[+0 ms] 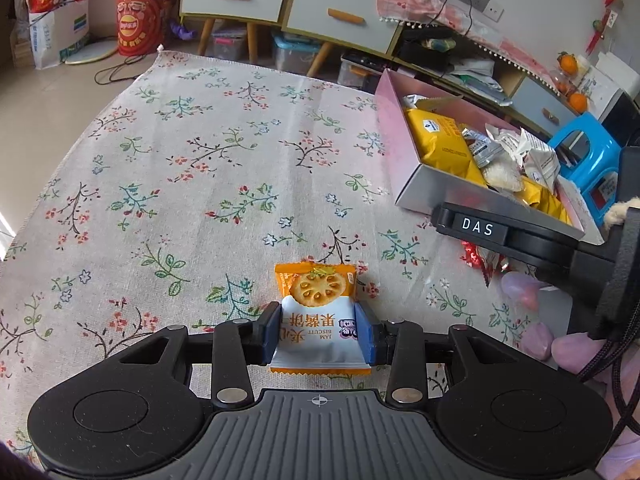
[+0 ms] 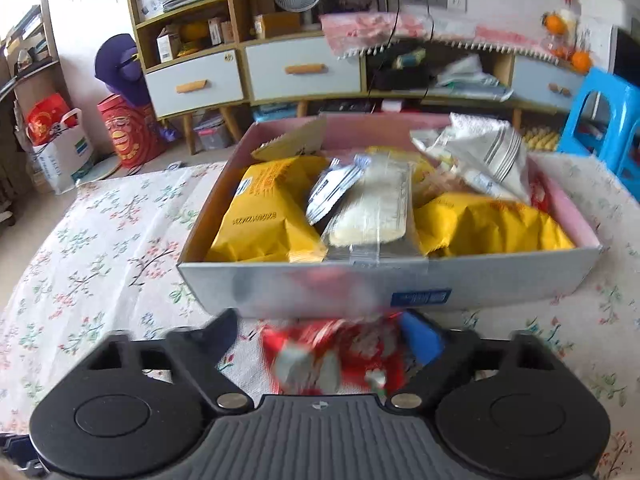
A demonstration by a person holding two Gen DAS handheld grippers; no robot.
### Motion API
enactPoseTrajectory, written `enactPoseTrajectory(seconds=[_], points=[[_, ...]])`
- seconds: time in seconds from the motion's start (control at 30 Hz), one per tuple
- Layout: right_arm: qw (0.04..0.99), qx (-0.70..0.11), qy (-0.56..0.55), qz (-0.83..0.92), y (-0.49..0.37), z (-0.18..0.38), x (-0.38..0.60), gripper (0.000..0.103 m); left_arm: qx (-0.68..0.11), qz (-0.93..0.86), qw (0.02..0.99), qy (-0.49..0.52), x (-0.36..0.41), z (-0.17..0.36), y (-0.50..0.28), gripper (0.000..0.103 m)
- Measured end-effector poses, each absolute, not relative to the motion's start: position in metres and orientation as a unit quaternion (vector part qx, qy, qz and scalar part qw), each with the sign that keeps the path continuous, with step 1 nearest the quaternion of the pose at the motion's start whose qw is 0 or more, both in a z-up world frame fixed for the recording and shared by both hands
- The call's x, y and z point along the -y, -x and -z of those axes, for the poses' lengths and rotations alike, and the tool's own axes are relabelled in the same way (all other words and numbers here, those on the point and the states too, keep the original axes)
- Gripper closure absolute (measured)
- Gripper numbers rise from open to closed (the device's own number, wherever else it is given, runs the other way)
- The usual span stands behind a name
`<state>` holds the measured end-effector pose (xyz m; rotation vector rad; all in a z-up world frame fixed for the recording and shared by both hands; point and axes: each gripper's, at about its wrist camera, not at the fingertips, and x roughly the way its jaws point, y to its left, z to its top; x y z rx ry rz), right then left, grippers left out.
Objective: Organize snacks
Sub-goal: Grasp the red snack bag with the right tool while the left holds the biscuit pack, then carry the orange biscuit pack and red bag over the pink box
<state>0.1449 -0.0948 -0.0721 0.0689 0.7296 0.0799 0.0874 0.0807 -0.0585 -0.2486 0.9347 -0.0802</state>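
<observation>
two grippers over a floral tablecloth, each with a snack packet between its fingers, beside a half-filled box.

left wrist view: the left gripper (image 1: 322,334) is clamped narrow on an orange and white jam biscuit packet (image 1: 318,312), its blue pads pressing both sides, above the floral-print tablecloth (image 1: 180,184); the pink and silver cardboard box (image 1: 416,188) sits well apart at upper right, yellow packets inside. right wrist view: the right gripper (image 2: 320,340) stands fairly wide around a blurred red and white foil snack packet (image 2: 332,356), just before the box's silver front wall; whether its pads press the packet cannot be told.
</observation>
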Motion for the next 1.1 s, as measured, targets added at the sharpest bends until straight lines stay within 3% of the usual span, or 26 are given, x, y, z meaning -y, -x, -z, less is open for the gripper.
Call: enactPoseTrajectory(seconds=[0.23, 0.43, 0.9, 1.03, 1.1], points=[[0.938, -0.343, -0.04, -0.024, -0.135, 0.07, 0.105, 0.07, -0.447, 0.038, 0.887, 0.113, -0.077, 0.058, -0.087, 0.067], [0.935, -0.348, -0.059, -0.031, -0.122, 0.066, 0.117, 0.075, -0.444, 0.043, 0.889, 0.105, -0.073, 0.056, -0.086, 0.067], [0.924, -0.364, -0.105, -0.044, -0.083, 0.046, 0.154, 0.076, -0.41, 0.064, 0.904, 0.108, -0.068, 0.029, -0.075, 0.067], [0.922, -0.368, -0.114, -0.049, -0.077, 0.036, 0.163, 0.084, -0.401, 0.065, 0.908, 0.105, -0.066, 0.023, -0.073, 0.067], [0.922, -0.367, -0.108, -0.056, -0.075, 0.032, 0.166, 0.098, -0.397, 0.063, 0.91, 0.102, -0.065, 0.021, -0.072, 0.067]])
